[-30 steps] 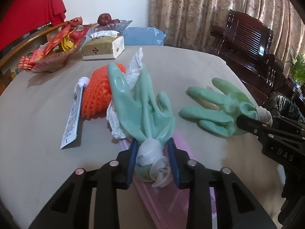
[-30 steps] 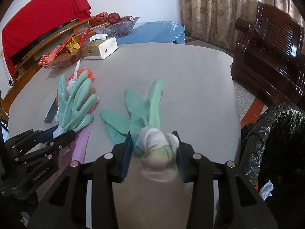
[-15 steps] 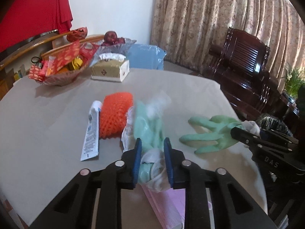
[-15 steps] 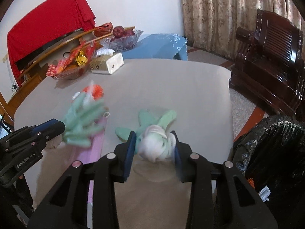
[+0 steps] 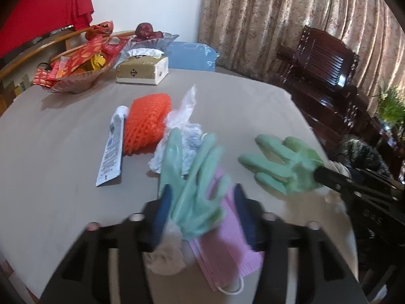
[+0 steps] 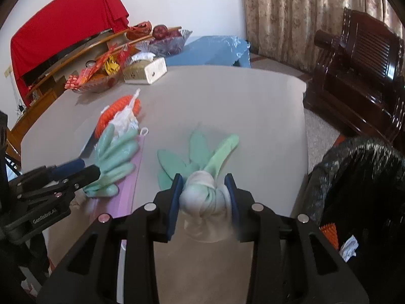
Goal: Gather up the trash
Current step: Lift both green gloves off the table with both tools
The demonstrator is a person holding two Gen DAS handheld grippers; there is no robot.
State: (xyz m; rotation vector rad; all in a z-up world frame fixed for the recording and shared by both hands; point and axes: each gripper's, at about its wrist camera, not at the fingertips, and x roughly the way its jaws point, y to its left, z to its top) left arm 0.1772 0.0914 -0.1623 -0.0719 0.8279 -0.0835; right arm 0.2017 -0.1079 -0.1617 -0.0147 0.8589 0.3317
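Currently the left gripper [image 5: 200, 212] has its blue pads spread apart, jaws having just been opening, and the left green glove [image 5: 192, 177] sits loose between them, cuff end toward the camera, fingers pointing away up the table [image 5: 63, 152]; the left pad may touch it, the right pad is clear, so no real grip. That glove's long axis runs roughly along the gripper's pointing line, lying over a pink face mask [image 5: 227, 248]. Right gripper [image 6: 202, 192] is clamped on the bunched white cuff of the right green glove [image 6: 202, 152], fingers fanning away from the jaws, glove looks lifted or only lightly dragging, can't tell for sure. Key relation: black trash bag [image 6: 359, 190] sits off the table's right edge, just beside the right gripper, well apart from the left one, so the right hand is nearer and likely only needs to swing right and release. Left glove would need regrasping at the cuff, then carrying across. Farther out beyond the left glove: crumpled white plastic [image 5: 182, 126], orange mesh [image 5: 146, 124], a flattened tube [image 5: 111, 149], all still uncollected. Risk: loose glove slides off when the left gripper moves.
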